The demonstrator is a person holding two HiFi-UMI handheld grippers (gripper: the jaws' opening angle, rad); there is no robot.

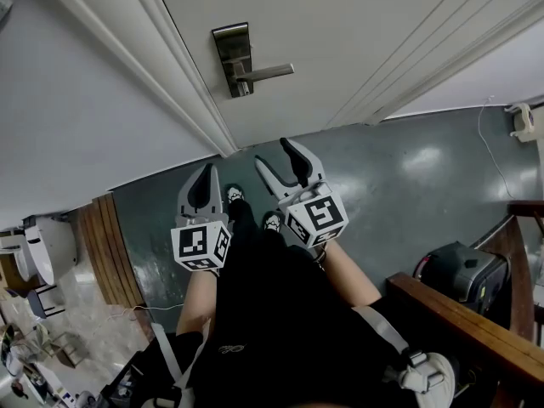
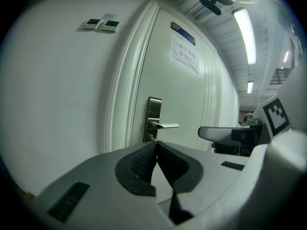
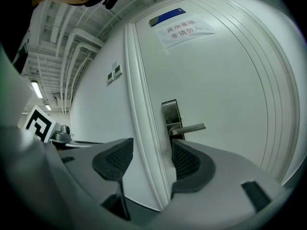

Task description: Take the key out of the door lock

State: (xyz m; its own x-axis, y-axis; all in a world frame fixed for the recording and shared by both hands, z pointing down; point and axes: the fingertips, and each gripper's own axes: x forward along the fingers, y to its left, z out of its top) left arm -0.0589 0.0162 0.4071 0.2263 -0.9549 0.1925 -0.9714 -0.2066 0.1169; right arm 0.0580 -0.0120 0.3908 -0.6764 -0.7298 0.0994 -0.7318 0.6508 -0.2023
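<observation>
The white door (image 1: 357, 32) carries a steel lock plate (image 1: 231, 58) with a lever handle (image 1: 265, 73). A small key (image 1: 244, 89) sticks out of the plate below the lever. In the left gripper view the key (image 2: 152, 138) shows just over the jaws. My left gripper (image 1: 204, 172) is shut and holds nothing, well short of the door. To its right, my right gripper (image 1: 274, 153) is open and empty, also short of the lock. In the right gripper view the lock plate (image 3: 171, 116) and lever (image 3: 189, 128) sit above the right gripper (image 3: 151, 157); the key is hidden there.
The door frame (image 1: 161, 75) runs left of the lock, beside a white wall. A paper notice (image 2: 184, 51) hangs on the door. Two wall switches (image 2: 100, 24) sit high on the wall. A wooden rail (image 1: 463, 317) and black box (image 1: 463, 274) stand at right, wooden boards (image 1: 106, 245) at left.
</observation>
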